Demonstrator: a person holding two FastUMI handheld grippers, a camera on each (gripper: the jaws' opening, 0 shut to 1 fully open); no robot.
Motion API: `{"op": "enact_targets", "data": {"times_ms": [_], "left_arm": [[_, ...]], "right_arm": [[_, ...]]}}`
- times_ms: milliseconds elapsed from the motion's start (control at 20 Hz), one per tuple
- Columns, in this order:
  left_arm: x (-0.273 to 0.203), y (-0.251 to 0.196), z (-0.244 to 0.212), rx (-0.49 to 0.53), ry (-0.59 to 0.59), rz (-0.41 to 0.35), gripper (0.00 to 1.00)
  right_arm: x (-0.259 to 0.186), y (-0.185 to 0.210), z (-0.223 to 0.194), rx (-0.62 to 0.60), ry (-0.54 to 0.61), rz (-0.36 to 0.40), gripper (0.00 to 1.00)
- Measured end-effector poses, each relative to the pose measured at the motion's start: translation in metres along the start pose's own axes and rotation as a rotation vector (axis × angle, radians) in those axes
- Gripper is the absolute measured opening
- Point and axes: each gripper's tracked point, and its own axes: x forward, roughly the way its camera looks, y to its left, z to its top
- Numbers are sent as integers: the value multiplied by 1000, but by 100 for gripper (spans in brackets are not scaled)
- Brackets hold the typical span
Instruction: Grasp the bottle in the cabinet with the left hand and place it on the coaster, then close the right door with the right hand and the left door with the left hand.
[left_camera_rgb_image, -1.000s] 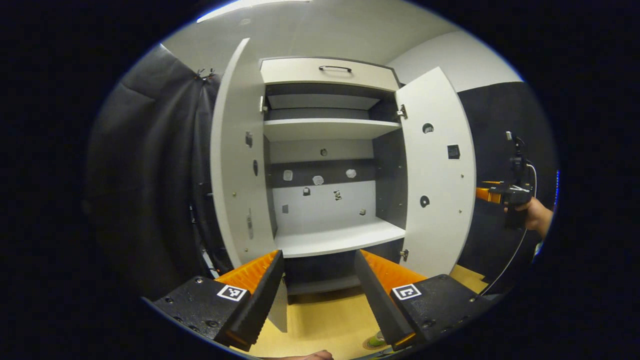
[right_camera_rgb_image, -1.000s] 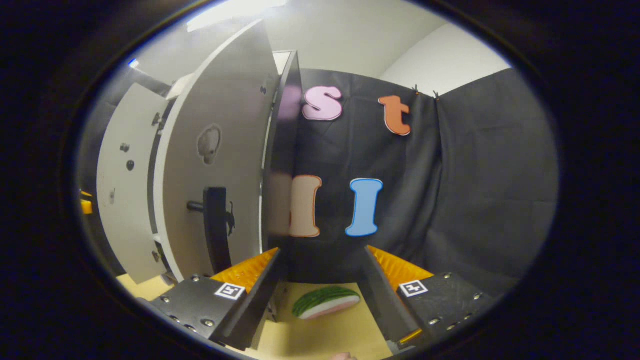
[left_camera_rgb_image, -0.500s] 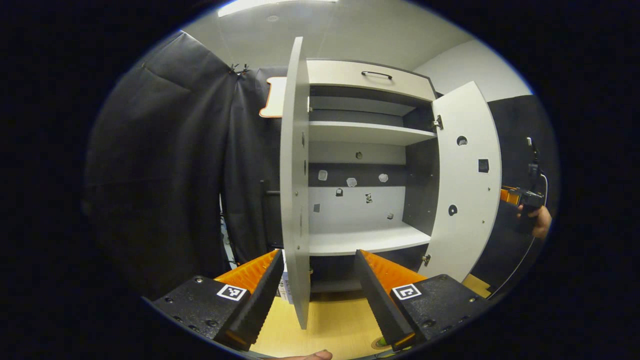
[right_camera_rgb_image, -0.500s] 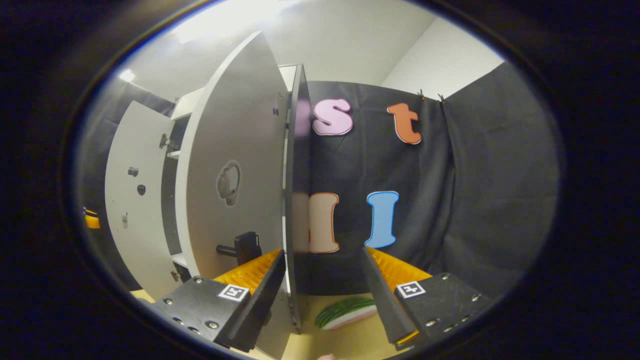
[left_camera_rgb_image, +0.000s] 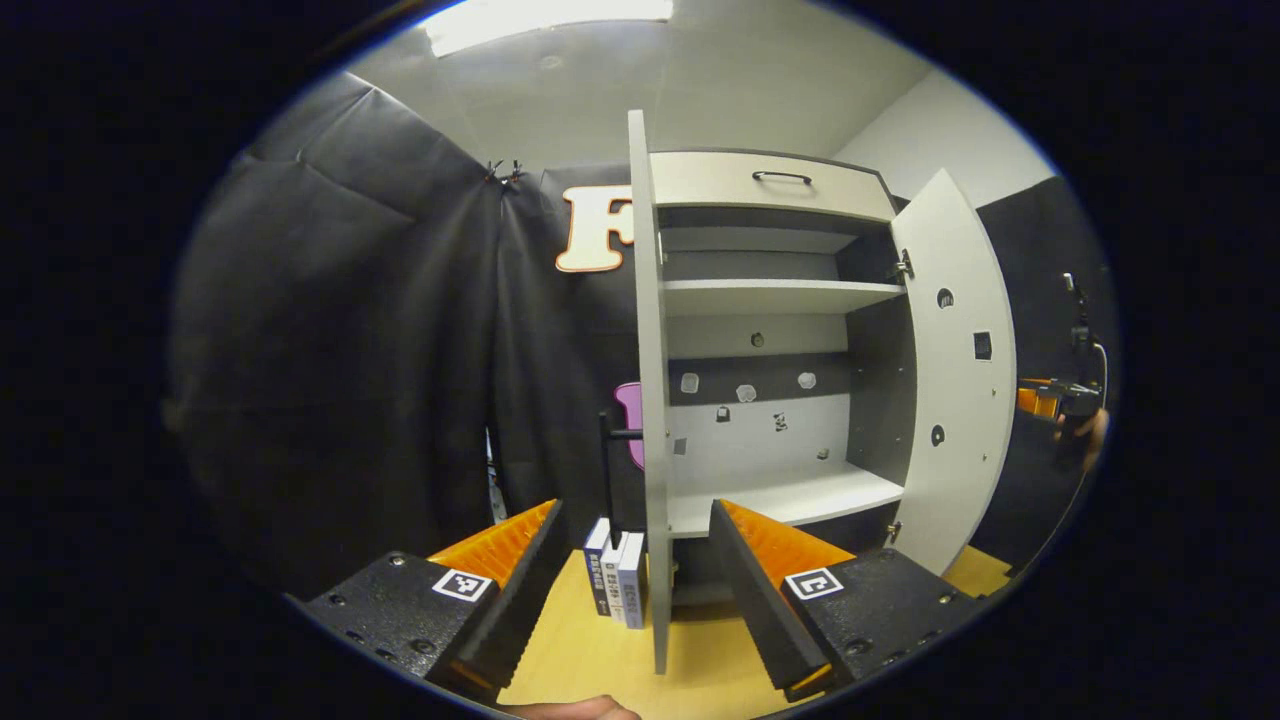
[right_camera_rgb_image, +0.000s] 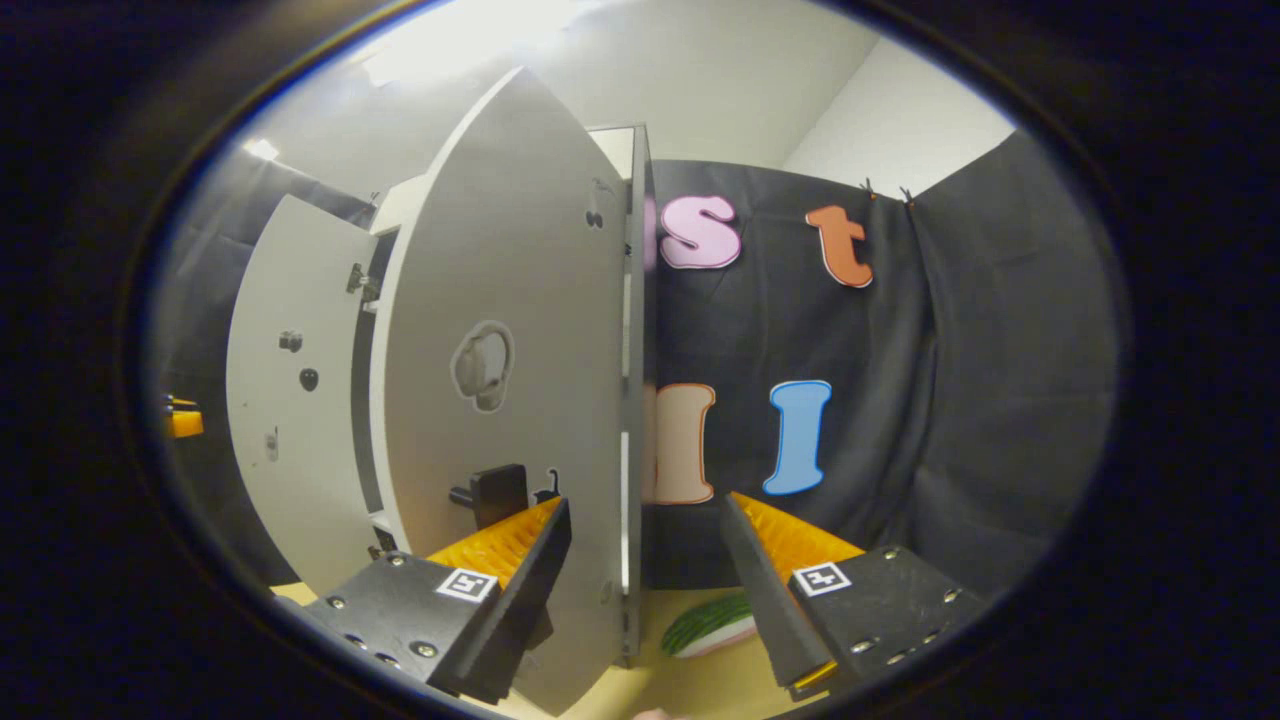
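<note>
The white cabinet (left_camera_rgb_image: 770, 290) stands with both doors swung out. In the left gripper view the left door (left_camera_rgb_image: 652, 400) is seen edge-on, its thin edge rising between my left gripper's (left_camera_rgb_image: 635, 590) open fingers, and the right door (left_camera_rgb_image: 955, 380) shows its inner face. In the right gripper view the right door (right_camera_rgb_image: 500, 380) shows its outer face with a dark handle (right_camera_rgb_image: 490, 495). Its edge (right_camera_rgb_image: 632, 400) rises between the open fingers of my right gripper (right_camera_rgb_image: 645, 590). Farther left there stand the left door (right_camera_rgb_image: 290, 400) and the left gripper (right_camera_rgb_image: 180, 418). The right gripper (left_camera_rgb_image: 1050, 400), held by a hand, sits beyond the right door.
Three upright books (left_camera_rgb_image: 615, 580) stand on the wooden tabletop (left_camera_rgb_image: 590, 650) just left of the left door. A watermelon-slice toy (right_camera_rgb_image: 710, 625) lies on the table by the cabinet's right side. A drawer (left_camera_rgb_image: 780, 178) tops the cabinet. Black cloth walls close in both sides.
My left gripper has shifted left, so the left door now shows edge-on and the books have come into sight. The right door's edge has slid right, between my right gripper's fingers.
</note>
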Motion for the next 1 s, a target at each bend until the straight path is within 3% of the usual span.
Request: {"op": "enact_targets", "data": {"times_ms": [350, 1000], "left_arm": [[1, 29, 0, -29, 22, 18, 94], [29, 64, -18, -68, 64, 26, 93]], "right_arm": [[3, 15, 1, -1, 1, -13, 92], [28, 89, -10, -32, 20, 95, 92]]}}
